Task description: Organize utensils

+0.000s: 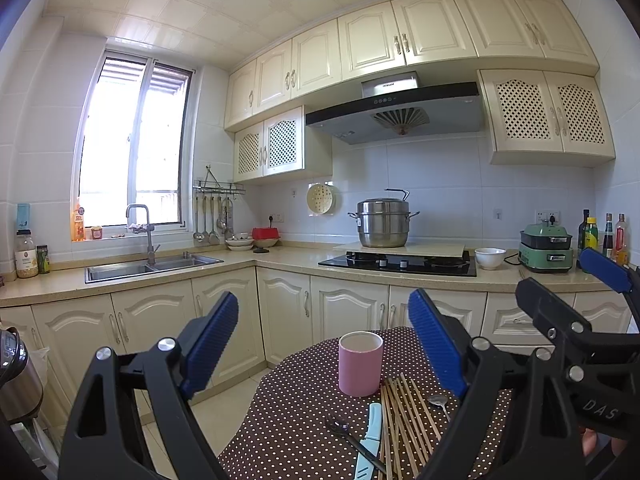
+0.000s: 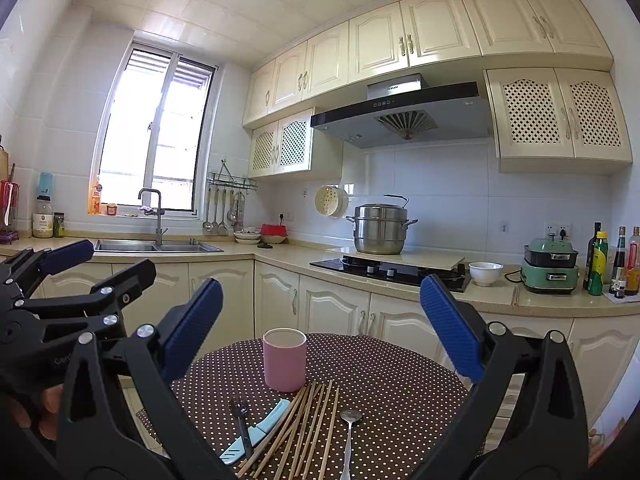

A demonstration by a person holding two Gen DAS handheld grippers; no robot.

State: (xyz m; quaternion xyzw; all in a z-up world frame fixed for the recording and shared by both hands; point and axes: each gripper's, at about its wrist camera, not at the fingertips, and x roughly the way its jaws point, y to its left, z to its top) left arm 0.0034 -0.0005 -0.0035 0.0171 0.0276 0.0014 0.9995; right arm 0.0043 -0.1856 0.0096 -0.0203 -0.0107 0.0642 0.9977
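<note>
Pink cup (image 2: 284,359): upright on the dotted table (image 2: 400,392), empty as far as shows.
Utensils: chopsticks (image 2: 308,428), spoon (image 2: 349,432), fork (image 2: 241,420) and blue knife (image 2: 258,432) lie loose just before the cup.
Left gripper (image 1: 320,344): wide, holding nothing.
Right gripper (image 2: 320,328): wide, holding nothing.
Advice: take one piece near its middle, perhaps the spoon lying apart, then stand it in the cup.

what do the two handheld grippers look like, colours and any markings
Both grippers match: the left gripper and right gripper have black plastic scissor-style linkage arms joined by round silver rivets, ending in jaws faced with ribbed blue pads. White lettering reading "DAS" shows on the right gripper's body in the left wrist view. No cables or sleeves are visible.
</note>
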